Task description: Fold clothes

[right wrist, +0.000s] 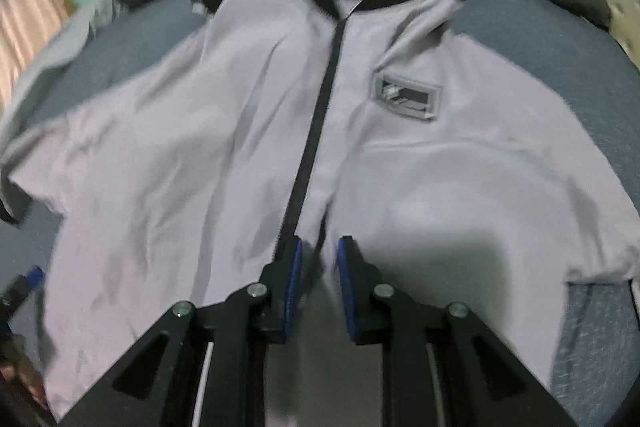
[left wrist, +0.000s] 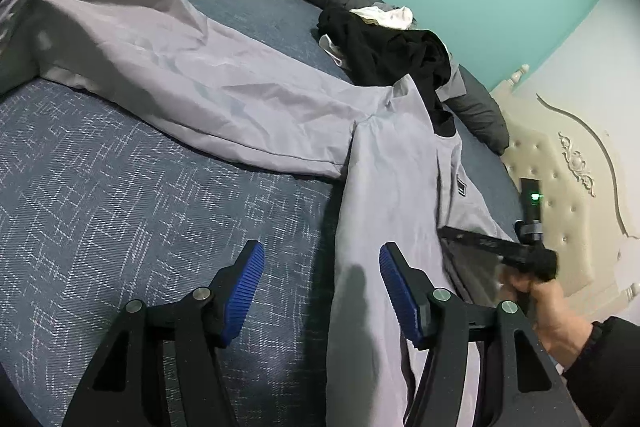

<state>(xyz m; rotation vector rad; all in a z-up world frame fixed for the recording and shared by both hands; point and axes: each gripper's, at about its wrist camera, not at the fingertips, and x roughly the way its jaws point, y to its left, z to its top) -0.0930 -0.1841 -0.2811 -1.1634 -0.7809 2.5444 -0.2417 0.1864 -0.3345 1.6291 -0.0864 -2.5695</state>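
We've got the grey jacket [right wrist: 224, 131] lying front-up on the bed [left wrist: 120, 187], zip [right wrist: 320, 107] running up the middle, one sleeve [left wrist: 160, 59] stretched out flat to the side. A heap of dark clothes [left wrist: 384, 47] sits at its collar end.

Left hand-held gripper [left wrist: 322, 291]: spread wide, nothing between the pads, hanging over the jacket's side edge w/ one finger above bedding and one above fabric. Right hand-held gripper [right wrist: 318, 283]: jaws only a little apart, over the lower end of the zip; no cloth pinched as far as we can tell, tho the right wrist view is motion-blurred so we won't swear to it.

Risks from here, as we judge them:
- Right jaws are narrow, so they may catch only the zip tape or top layer; the front panel then peels off the back and the fold goes lopsided.
- Left sits half off the hem, so closing there could grab the bedding too, dragging the whole jacket.
- The dark heap lies on the collar and may pin it or snag when the body is lifted.
- The outstretched sleeve, if left, trails and bunches under any fold.
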